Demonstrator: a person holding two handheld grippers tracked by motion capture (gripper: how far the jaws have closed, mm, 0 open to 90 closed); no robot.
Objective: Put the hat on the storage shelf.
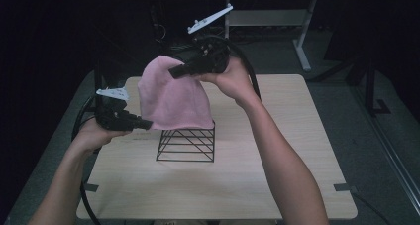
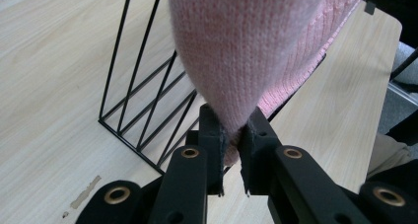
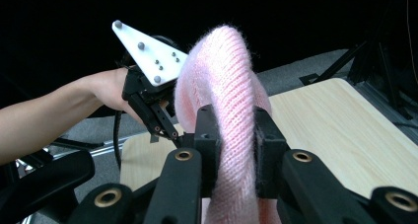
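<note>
Claws of both hands are clamped on the pink knitted cloth (image 1: 171,98): its lower left edge is pinched by the left claw (image 1: 144,123), its raised top fold by the right claw (image 1: 174,72). It is held draped above the black wire rack (image 1: 187,144), set near the table's (image 1: 297,136) middle.

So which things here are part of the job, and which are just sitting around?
In the job:
- pink knitted cloth
- black wire rack
- left gripper, shut on the cloth
- right gripper, shut on the cloth

Lying about:
- tape marks on the table
</note>
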